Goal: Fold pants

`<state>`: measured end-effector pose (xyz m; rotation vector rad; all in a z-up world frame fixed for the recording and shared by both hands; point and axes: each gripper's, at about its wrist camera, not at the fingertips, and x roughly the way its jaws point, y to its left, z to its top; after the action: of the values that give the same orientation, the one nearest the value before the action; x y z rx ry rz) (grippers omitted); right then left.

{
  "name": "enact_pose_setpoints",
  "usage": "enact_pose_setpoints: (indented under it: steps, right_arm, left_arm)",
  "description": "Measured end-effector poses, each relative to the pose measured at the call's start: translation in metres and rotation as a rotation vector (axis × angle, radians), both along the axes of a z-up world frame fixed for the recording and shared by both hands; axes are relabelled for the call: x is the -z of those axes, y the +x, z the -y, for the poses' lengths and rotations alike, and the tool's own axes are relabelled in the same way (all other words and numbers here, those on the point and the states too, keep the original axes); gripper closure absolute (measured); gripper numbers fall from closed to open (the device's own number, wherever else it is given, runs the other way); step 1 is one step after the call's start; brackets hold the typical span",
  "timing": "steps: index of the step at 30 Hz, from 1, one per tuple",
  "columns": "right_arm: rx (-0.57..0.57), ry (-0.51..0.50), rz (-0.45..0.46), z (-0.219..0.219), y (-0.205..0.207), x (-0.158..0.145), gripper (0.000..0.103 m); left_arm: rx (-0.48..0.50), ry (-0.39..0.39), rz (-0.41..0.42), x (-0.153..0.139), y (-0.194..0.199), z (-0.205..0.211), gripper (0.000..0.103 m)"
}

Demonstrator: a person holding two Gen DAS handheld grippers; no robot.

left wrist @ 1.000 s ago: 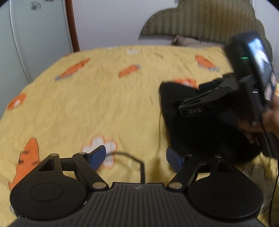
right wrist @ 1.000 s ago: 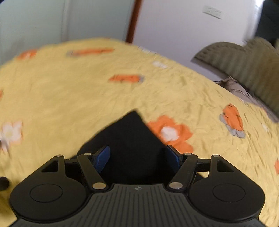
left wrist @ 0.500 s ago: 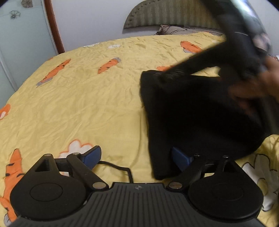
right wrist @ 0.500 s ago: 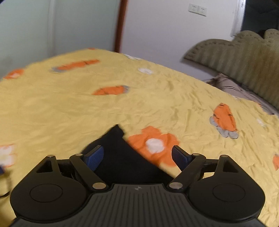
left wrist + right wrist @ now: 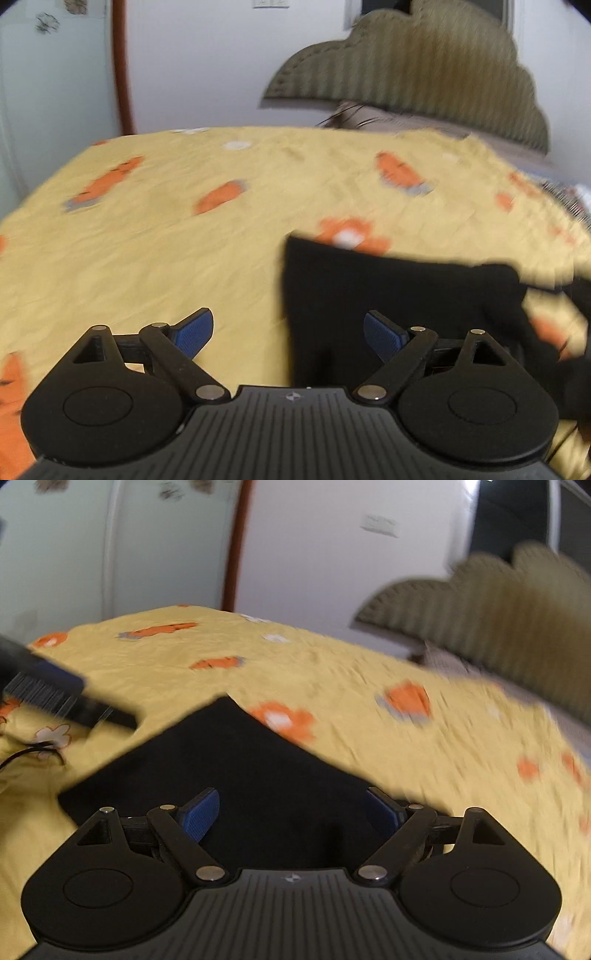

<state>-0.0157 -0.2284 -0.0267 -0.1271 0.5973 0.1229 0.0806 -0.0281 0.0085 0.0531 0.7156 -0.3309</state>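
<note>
Both grippers' jaws opened wider; nothing held. Right gripper drew back off the pants, now seen beyond its fingers; left gripper shifted too.

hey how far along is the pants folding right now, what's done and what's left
Done: the black pants lie on the yellow bedspread as a compact dark shape with straight edges, so they look folded at least once. In hand: nothing; the left gripper and right gripper are both open, with no cloth between the pads. Left: possibly another fold or some smoothing; blur hides whether the edges line up.
</note>
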Motion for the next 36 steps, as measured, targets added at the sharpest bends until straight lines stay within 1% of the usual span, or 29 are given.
enact_pose_setpoints:
  steps: [2,3,4,5,6,7,8,10,11,13,14,15,16,18,20,22,24,27,29,30,31,33,34,36]
  right_arm:
    - [0.014,0.112,-0.047,0.023,-0.009,0.012,0.017]
    - [0.035,0.152,-0.09,0.033,-0.012,0.02,0.018]
    - [0.057,0.159,-0.107,0.04,-0.017,0.027,0.018]
    - [0.076,0.143,-0.095,0.043,-0.026,0.031,0.018]
    - [0.103,0.122,-0.083,0.046,-0.035,0.03,0.017]
    - [0.133,0.119,-0.078,0.05,-0.044,0.027,0.017]
    - [0.159,0.135,-0.053,0.055,-0.054,0.022,0.017]
    - [0.192,0.174,-0.003,0.066,-0.071,0.013,0.017]
    - [0.213,0.185,0.01,0.071,-0.076,0.011,0.017]
    - [0.242,0.201,0.025,0.078,-0.081,0.009,0.018]
    - [0.24,0.224,0.037,0.081,-0.082,0.009,0.021]
    - [0.232,0.26,0.043,0.083,-0.083,0.009,0.03]
    - [0.223,0.311,0.043,0.087,-0.083,0.009,0.038]
    - [0.193,0.424,0.051,0.093,-0.088,0.01,0.038]
    - [0.186,0.486,0.044,0.096,-0.089,0.011,0.038]
    - [0.214,0.524,0.019,0.1,-0.086,0.016,0.04]
    - [0.229,0.571,-0.008,0.105,-0.083,0.022,0.043]
    - [0.235,0.65,-0.032,0.109,-0.078,0.03,0.044]
    - [0.238,0.673,-0.031,0.11,-0.076,0.032,0.049]
    - [0.242,0.677,-0.031,0.11,-0.075,0.033,0.055]
    - [0.256,0.678,-0.033,0.11,-0.074,0.035,0.065]
    - [0.281,0.68,-0.035,0.112,-0.071,0.038,0.078]
    - [0.291,0.692,-0.031,0.114,-0.073,0.039,0.083]
    - [0.304,0.706,-0.028,0.116,-0.076,0.04,0.088]
  left_arm:
    - [0.051,-0.065,-0.017,0.008,0.015,0.019,0.01]
    - [0.071,-0.068,-0.048,0.016,0.023,0.028,0.01]
    - [0.077,-0.034,-0.096,0.03,0.031,0.039,0.013]
    - [0.07,0.021,-0.143,0.043,0.036,0.046,0.021]
    - [0.069,0.077,-0.166,0.054,0.036,0.051,0.017]
    - [0.069,0.103,-0.142,0.058,0.032,0.052,0.014]
    - [0.066,0.107,-0.124,0.056,0.026,0.049,0.018]
    - [0.063,0.105,-0.111,0.045,0.018,0.046,0.018]
    - [0.066,0.097,-0.092,0.038,0.014,0.046,0.016]
    - [0.083,0.095,-0.053,0.025,0.007,0.052,0.016]
    - [0.104,0.096,-0.043,0.021,0.005,0.059,0.015]
    - [0.131,0.094,-0.037,0.018,0.002,0.066,0.015]
    - [0.162,0.095,-0.033,0.016,-0.002,0.074,0.014]
    - [0.208,0.109,-0.027,0.015,-0.012,0.089,0.014]
    - [0.232,0.136,-0.021,0.019,-0.018,0.102,0.014]
    - [0.24,0.163,-0.022,0.025,-0.019,0.112,0.014]
    - [0.249,0.171,-0.024,0.03,-0.021,0.116,0.014]
    - [0.261,0.17,-0.027,0.033,-0.022,0.118,0.014]
    - [0.262,0.173,-0.029,0.035,-0.022,0.12,0.014]
    - [0.263,0.175,-0.034,0.037,-0.022,0.12,0.014]
    - [0.263,0.178,-0.039,0.039,-0.022,0.121,0.014]
    - [0.265,0.175,-0.043,0.041,-0.023,0.122,0.013]
    - [0.266,0.177,-0.043,0.041,-0.023,0.122,0.013]
    - [0.268,0.181,-0.04,0.042,-0.024,0.123,0.012]
